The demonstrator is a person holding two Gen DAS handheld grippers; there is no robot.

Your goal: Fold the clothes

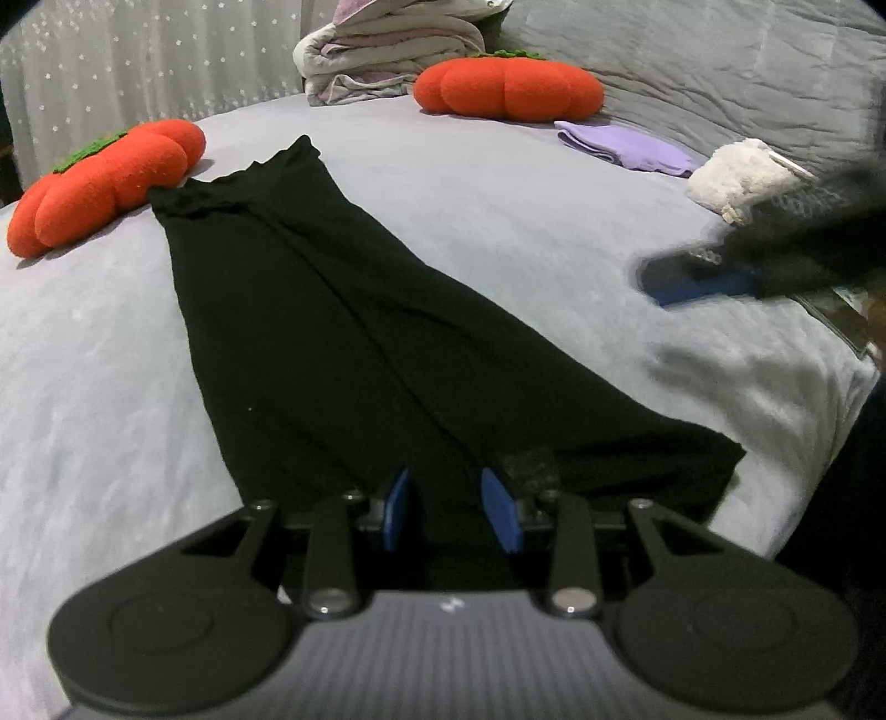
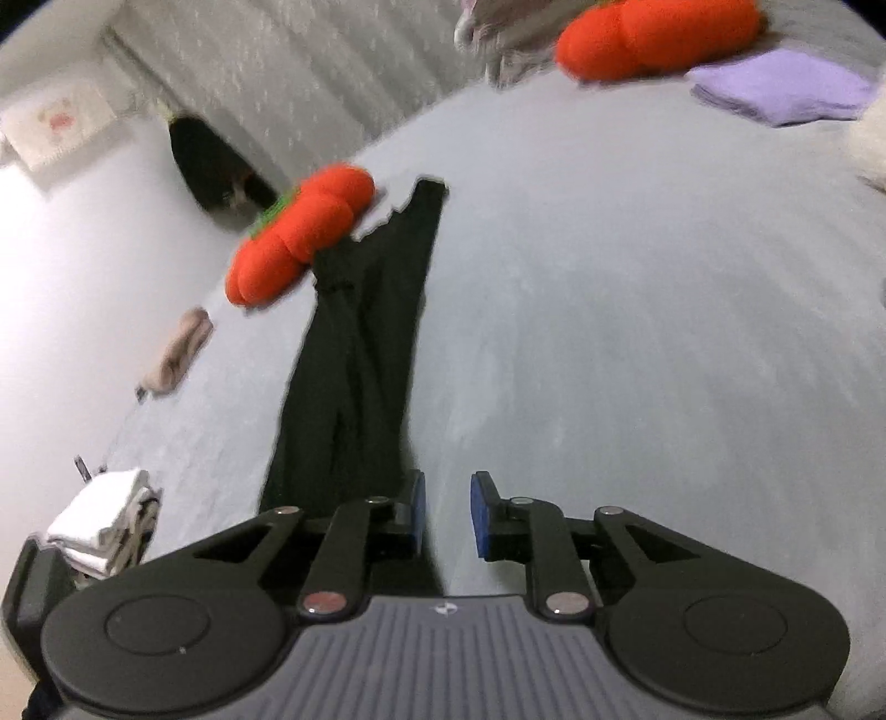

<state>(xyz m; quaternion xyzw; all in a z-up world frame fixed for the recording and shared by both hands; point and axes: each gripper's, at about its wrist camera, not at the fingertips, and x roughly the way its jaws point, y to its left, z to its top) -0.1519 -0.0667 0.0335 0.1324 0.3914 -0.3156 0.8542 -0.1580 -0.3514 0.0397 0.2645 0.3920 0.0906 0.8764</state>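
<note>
Black, thin and matte, the trousers [image 1: 354, 332] are lying flat on the grey bed [image 1: 498, 210], folded lengthwise so that one leg is resting on the other. Their long axis is running straight away from the left tongs [image 1: 446, 507]: the hem end is lying nearest, the waistband at the far end, just beside an orange pumpkin cushion [image 1: 105, 183]. The left tongs are sitting right at that near hem with their blue pads partly apart and dark cloth showing between them; whether the pads are actually pinching the fabric I cannot tell.

In the right wrist view, the right tongs [image 2: 447, 512] are standing with a clear gap between the pads and nothing inside it, only bare bedspread ahead. The trousers [image 2: 360, 343] are lying to the left of those tongs, their edge passing just beside the left-hand pad. From the left wrist view, the right tongs [image 1: 698, 277] are showing as a blurred shape off to the right, well apart from the cloth.

So the left hand is looking the nearer to the hem, and a fold, in my judgement, would be carrying that end along the long axis toward the waistband.

A second pumpkin cushion [image 1: 509, 91], plump and felt-like, a folded lilac cloth [image 1: 626, 147], a fluffy white item [image 1: 736, 171] and a heap of pale laundry [image 1: 387, 50] are lying further up the bed.
</note>
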